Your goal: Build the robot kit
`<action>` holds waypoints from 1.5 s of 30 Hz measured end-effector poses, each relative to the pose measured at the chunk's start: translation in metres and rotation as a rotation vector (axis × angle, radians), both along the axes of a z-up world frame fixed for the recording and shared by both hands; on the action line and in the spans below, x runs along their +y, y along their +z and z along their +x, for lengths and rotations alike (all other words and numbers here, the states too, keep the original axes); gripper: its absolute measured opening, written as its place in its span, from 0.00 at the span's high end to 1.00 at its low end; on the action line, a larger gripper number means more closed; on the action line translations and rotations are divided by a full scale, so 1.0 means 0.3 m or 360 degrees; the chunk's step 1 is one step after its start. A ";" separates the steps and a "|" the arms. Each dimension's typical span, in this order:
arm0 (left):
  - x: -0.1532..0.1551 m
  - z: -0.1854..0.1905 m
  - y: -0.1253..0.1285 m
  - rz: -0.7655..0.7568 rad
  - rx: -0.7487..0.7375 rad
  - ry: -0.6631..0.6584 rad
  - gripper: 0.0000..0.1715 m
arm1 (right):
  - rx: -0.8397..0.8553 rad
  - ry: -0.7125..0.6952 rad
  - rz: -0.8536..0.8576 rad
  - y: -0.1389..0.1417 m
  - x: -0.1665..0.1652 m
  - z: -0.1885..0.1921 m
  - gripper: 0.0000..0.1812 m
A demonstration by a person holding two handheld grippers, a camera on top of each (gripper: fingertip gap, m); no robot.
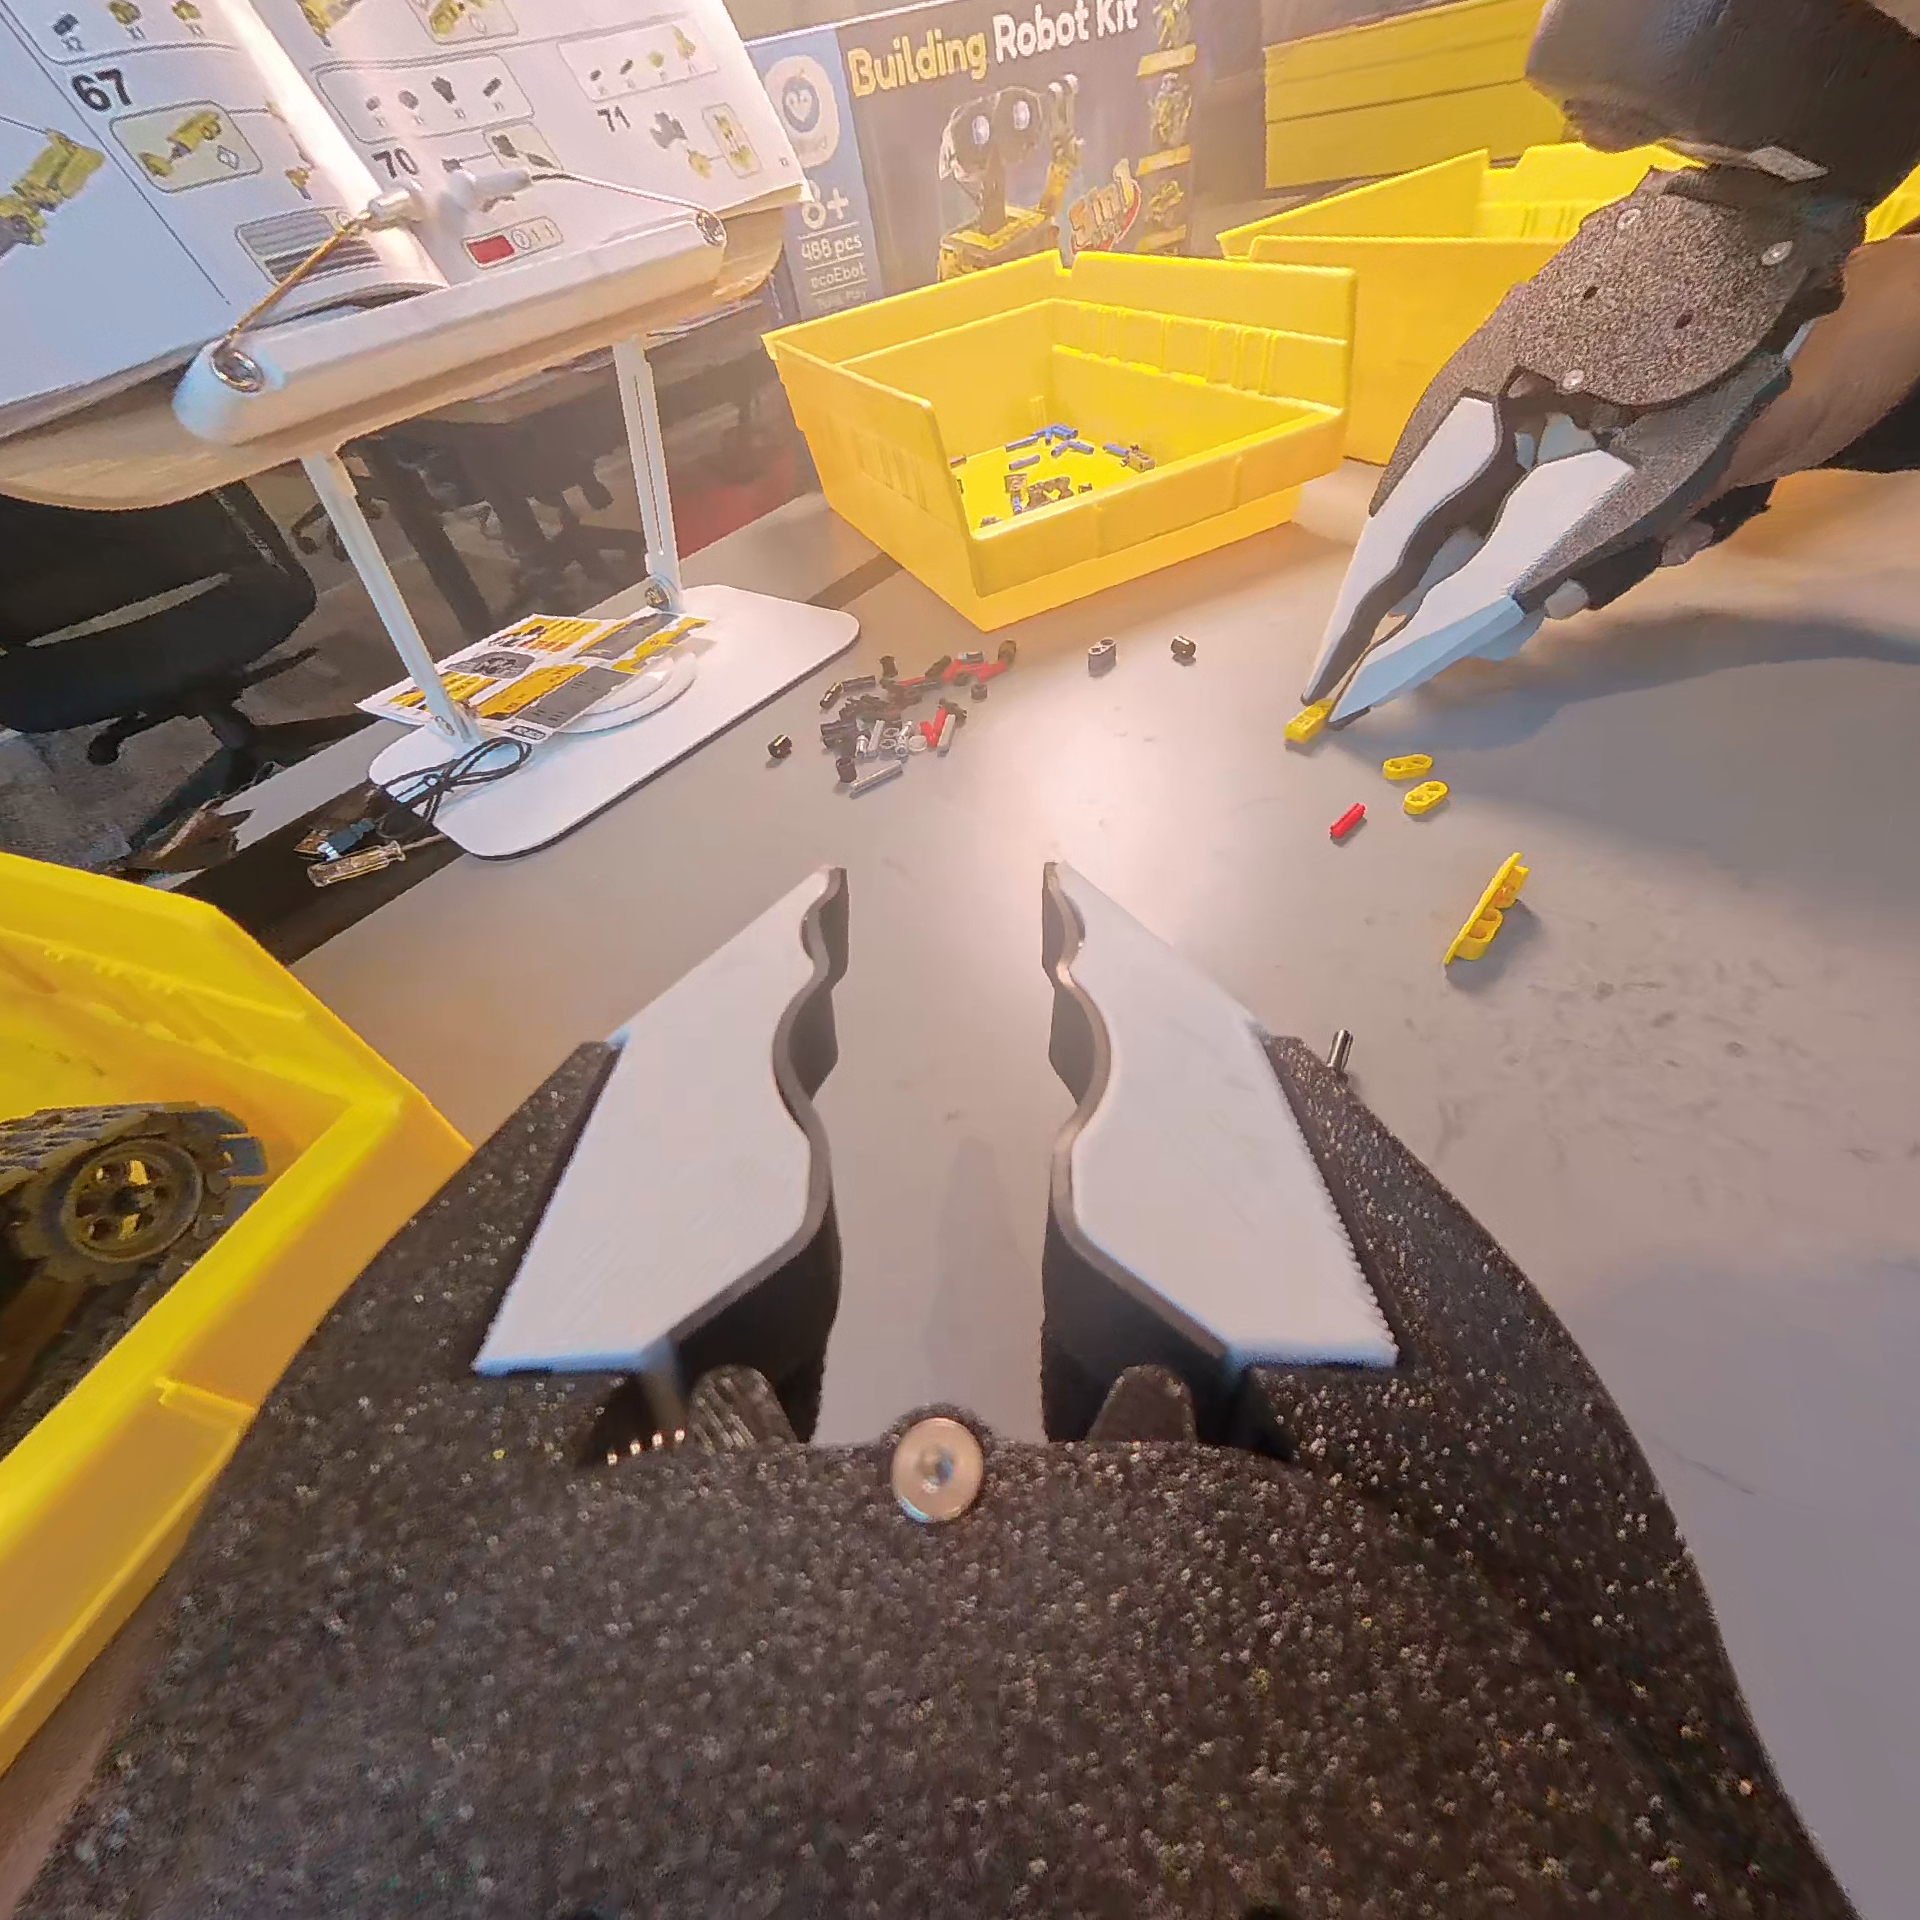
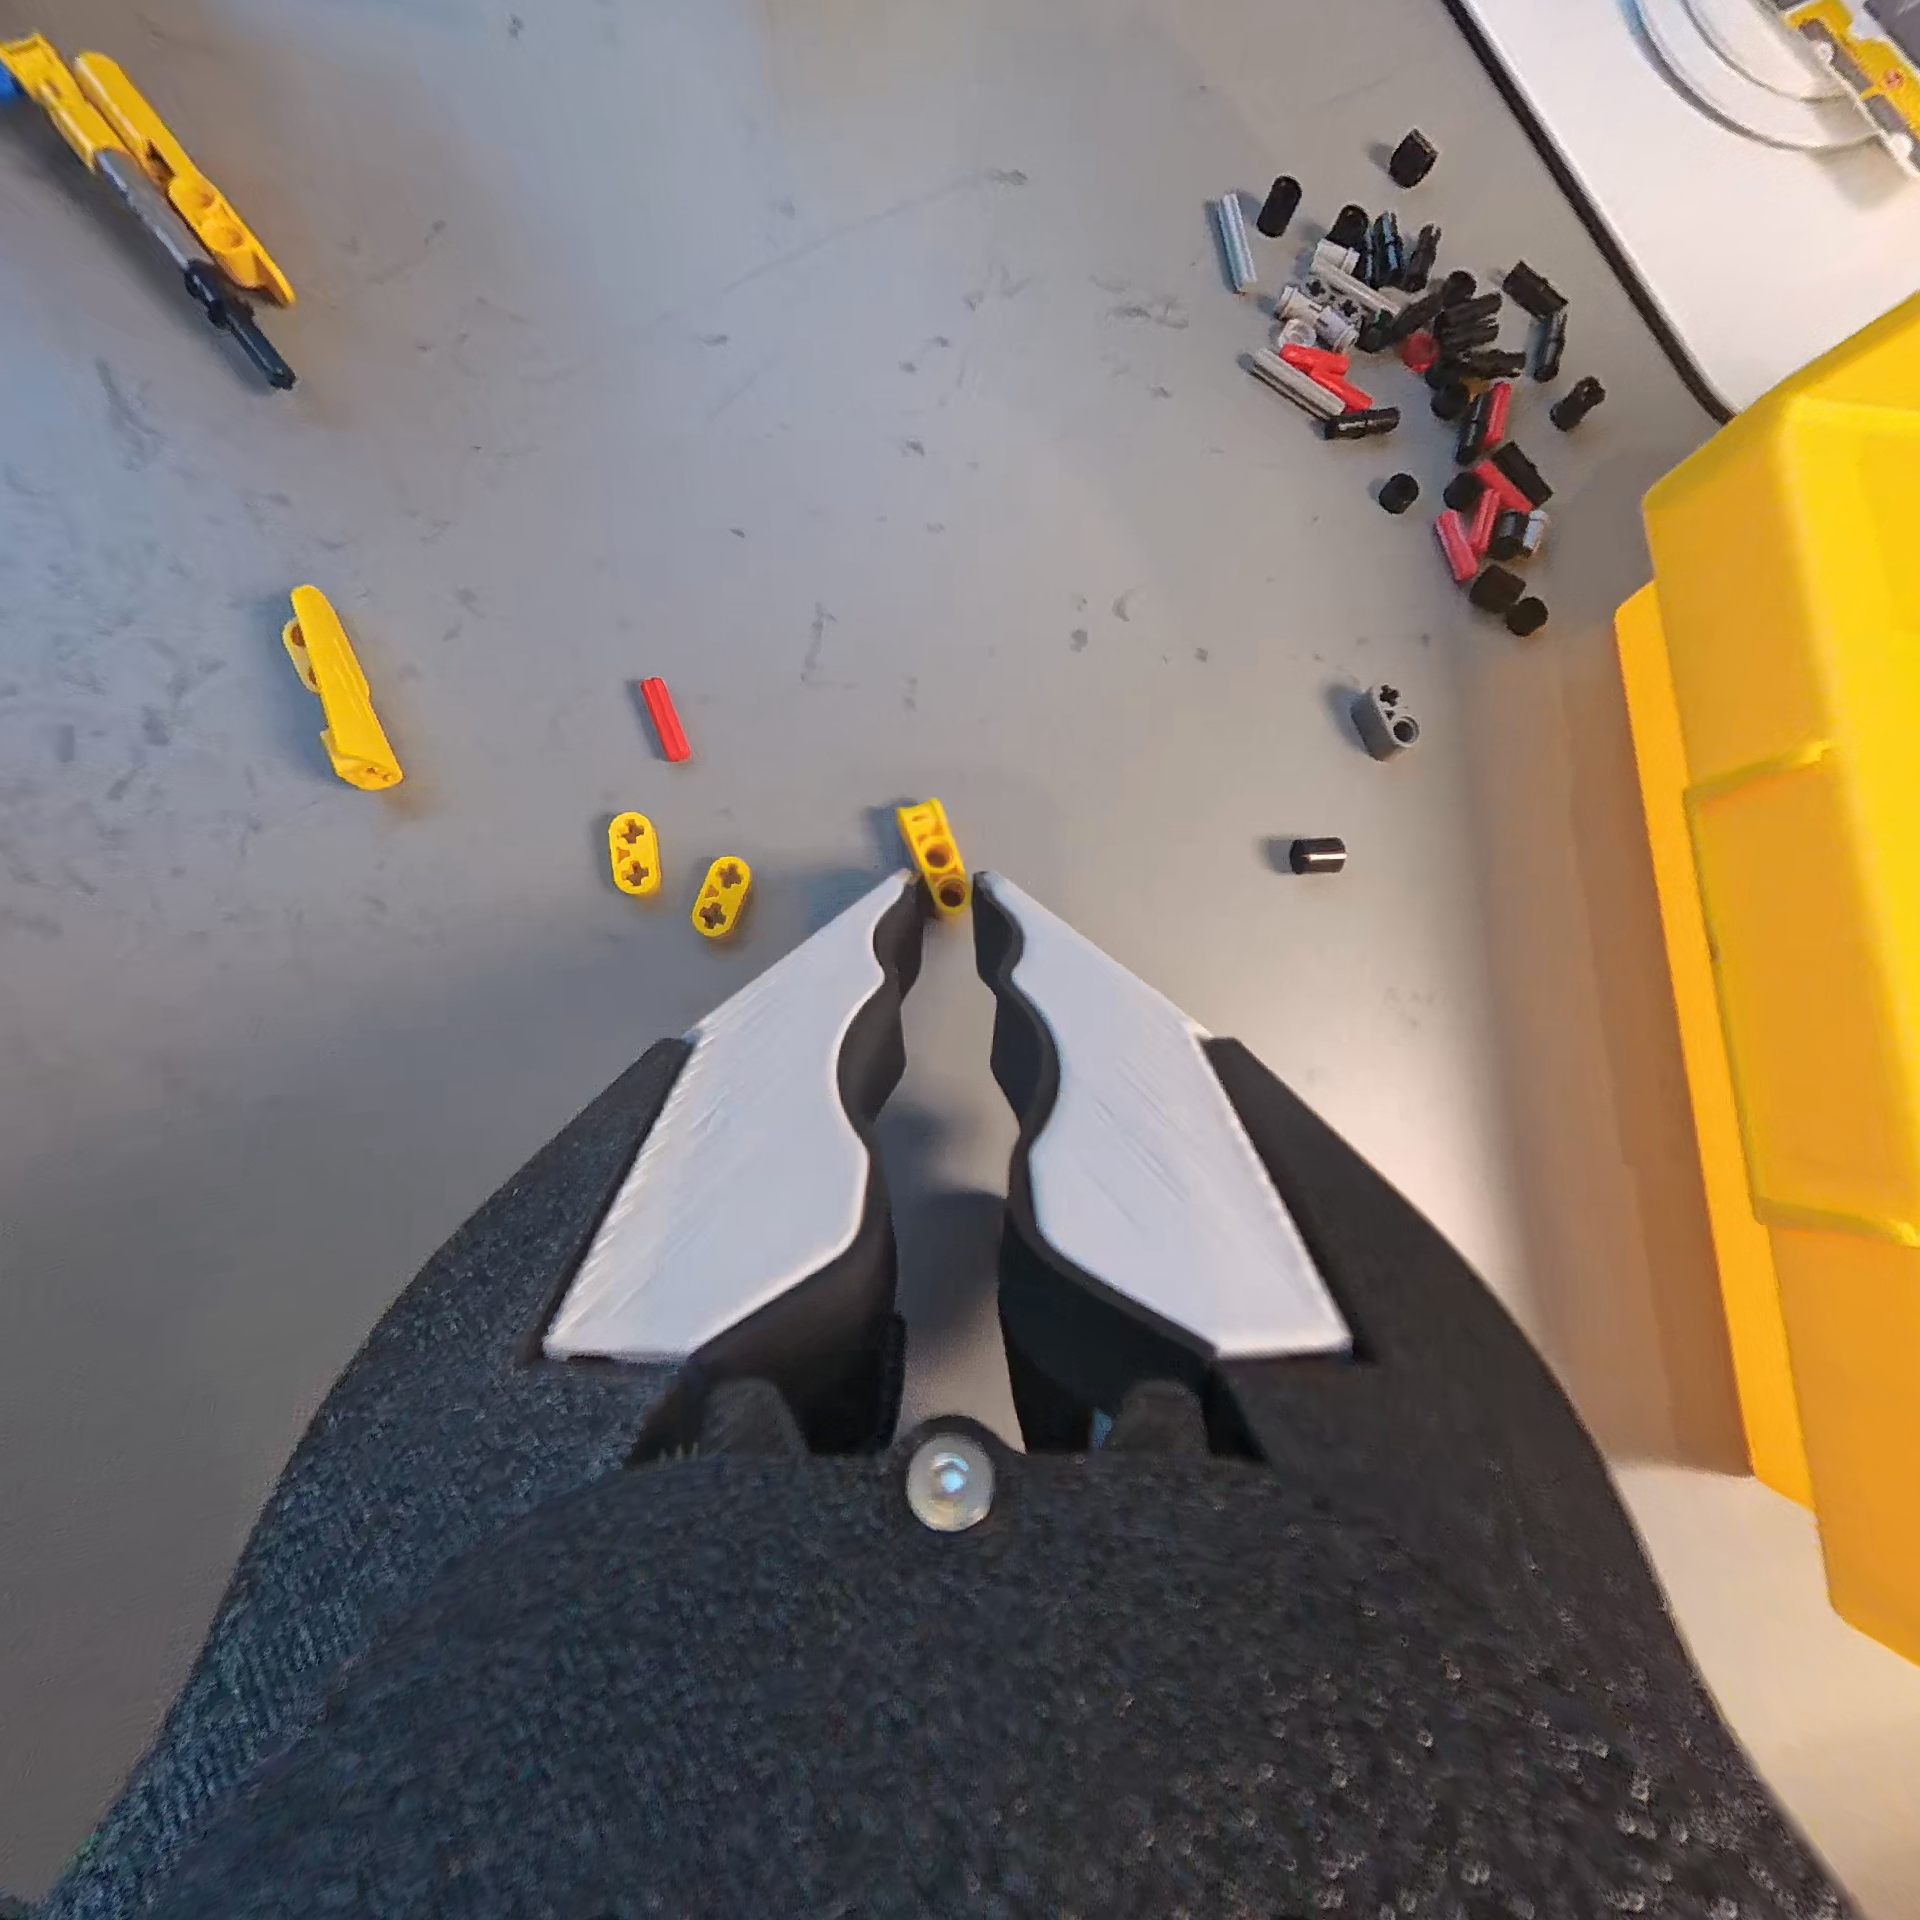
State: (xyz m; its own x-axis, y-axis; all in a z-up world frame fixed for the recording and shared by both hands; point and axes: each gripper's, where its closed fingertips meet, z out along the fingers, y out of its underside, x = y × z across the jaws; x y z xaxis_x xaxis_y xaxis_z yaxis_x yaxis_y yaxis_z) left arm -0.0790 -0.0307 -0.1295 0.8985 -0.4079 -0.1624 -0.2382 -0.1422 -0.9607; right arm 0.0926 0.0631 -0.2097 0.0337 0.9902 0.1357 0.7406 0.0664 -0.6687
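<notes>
Jaws of right gripper [image 2: 943,883] nearly closed, tips flanking small yellow holed plastic connector [image 2: 935,854] on grey worktop [image 2: 935,468]; contact unclear. Shallow tip bite—connector could squirt free. Left gripper [image 1: 943,878] wide open, empty, well apart from connector.

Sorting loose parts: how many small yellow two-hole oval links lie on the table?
2. One oval link and a second lie side by side, left of the right hand-held gripper. More may hide in the bins.

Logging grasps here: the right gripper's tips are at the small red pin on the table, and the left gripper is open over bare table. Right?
Not quite. The right wrist view shows the right gripper at a small yellow connector; the red pin lies apart. The left gripper is open.
</notes>
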 end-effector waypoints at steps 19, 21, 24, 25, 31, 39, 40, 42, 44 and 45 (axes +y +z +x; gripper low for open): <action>-0.146 0.373 0.066 -0.0508 -0.0910 -0.0776 0.86 | 0.0696 0.0901 0.1017 0.302 -0.398 -0.182 0.96; -0.151 0.386 0.057 -0.0527 -0.0902 -0.0787 0.88 | 0.0717 0.0926 0.1118 0.316 -0.418 -0.189 0.96; -0.149 0.384 0.058 -0.0504 -0.0877 -0.0766 0.95 | 0.0718 0.0960 0.1255 0.329 -0.432 -0.192 0.96; -0.149 0.383 0.060 -0.0500 -0.0876 -0.0765 0.95 | 0.0715 0.0969 0.1279 0.330 -0.436 -0.192 0.96; -0.157 0.394 0.048 -0.0553 -0.0901 -0.0803 0.95 | 0.0681 0.1014 0.1377 0.320 -0.446 -0.190 0.96; -0.168 0.413 0.031 -0.0639 -0.0935 -0.0852 0.96 | 0.0707 0.1054 0.1306 0.304 -0.470 -0.184 0.96; -0.166 0.412 0.040 -0.0635 -0.0979 -0.0853 0.96 | 0.0734 0.1032 0.1272 0.311 -0.469 -0.185 0.96; -0.156 0.404 0.065 -0.0620 -0.1102 -0.0851 0.96 | 0.0807 0.0947 0.1178 0.335 -0.459 -0.190 0.95; -0.147 0.392 0.093 -0.0589 -0.1235 -0.0854 0.96 | 0.0884 0.0829 0.1051 0.360 -0.443 -0.199 0.95; -0.142 0.385 0.108 -0.0568 -0.1303 -0.0858 0.96 | 0.0931 0.0772 0.0990 0.374 -0.436 -0.204 0.95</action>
State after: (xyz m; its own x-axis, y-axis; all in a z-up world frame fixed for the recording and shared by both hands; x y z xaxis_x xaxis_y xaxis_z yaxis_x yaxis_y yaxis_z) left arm 0.0367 -0.0733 -0.0971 0.3641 -0.6920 0.6233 0.3509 -0.5180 -0.7801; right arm 0.0315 -0.0678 -0.0975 -0.1300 0.6718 0.7292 0.1029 0.7406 -0.6640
